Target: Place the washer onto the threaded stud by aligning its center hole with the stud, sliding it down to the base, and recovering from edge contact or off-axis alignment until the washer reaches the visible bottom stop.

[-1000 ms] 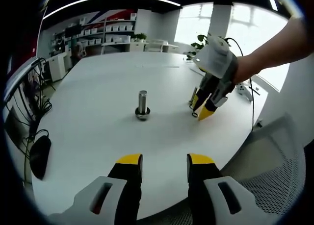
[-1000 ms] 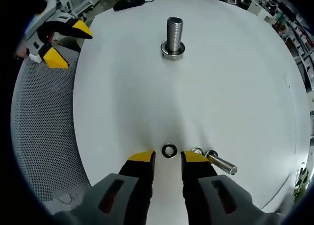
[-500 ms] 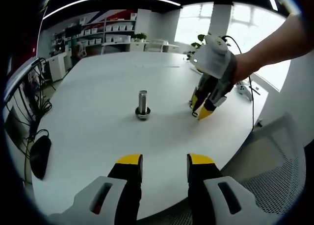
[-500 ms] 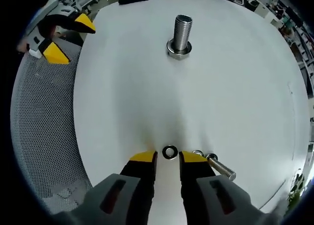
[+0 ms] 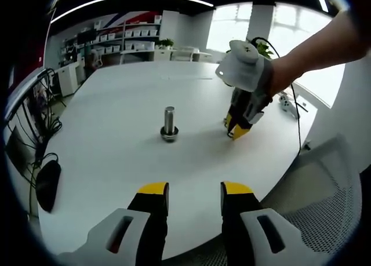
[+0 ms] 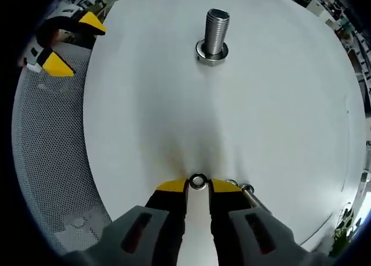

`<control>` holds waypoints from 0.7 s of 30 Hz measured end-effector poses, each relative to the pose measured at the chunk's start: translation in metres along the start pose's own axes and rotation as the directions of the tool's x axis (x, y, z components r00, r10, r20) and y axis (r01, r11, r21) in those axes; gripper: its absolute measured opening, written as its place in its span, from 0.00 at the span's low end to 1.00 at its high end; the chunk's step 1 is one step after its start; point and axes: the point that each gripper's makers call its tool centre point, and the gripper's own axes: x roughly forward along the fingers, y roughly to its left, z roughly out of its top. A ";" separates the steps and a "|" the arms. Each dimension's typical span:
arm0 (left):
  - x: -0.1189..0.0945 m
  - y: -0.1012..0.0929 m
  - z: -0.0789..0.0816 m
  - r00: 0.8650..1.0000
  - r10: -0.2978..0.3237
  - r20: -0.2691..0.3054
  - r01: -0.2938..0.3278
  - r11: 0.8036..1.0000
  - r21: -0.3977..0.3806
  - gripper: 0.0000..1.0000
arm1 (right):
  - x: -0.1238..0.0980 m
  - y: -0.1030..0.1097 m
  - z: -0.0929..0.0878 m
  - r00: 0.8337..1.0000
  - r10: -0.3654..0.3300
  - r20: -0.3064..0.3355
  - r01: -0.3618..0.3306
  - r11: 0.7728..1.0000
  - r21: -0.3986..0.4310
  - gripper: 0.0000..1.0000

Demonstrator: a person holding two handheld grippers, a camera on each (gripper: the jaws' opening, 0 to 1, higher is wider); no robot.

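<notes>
My right tool (image 6: 197, 186) pinched the washer (image 6: 197, 181) near the desk (image 6: 290, 104) edge, the upright stud (image 6: 215, 31) standing straight ahead.

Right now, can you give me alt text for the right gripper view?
The right gripper, yellow-tipped, closes around a small metal ring washer lying on the white round table. An upright threaded steel stud stands farther away, and a loose steel bolt lies beside the jaws.
</notes>
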 end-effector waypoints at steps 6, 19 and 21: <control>-0.001 0.000 0.001 1.000 0.002 0.002 -0.002 1.000 -0.001 0.33 | -0.001 0.001 -0.001 0.999 -0.044 -0.027 0.045 0.998 0.033 0.15; -0.001 0.000 0.000 1.000 0.001 0.001 -0.001 1.000 -0.002 0.33 | -0.003 0.000 -0.003 0.995 -0.088 0.039 0.087 0.996 0.037 0.14; 0.000 0.000 0.000 1.000 0.002 0.000 -0.002 1.000 -0.001 0.33 | -0.003 -0.001 -0.003 0.994 -0.087 0.064 0.083 0.995 0.049 0.14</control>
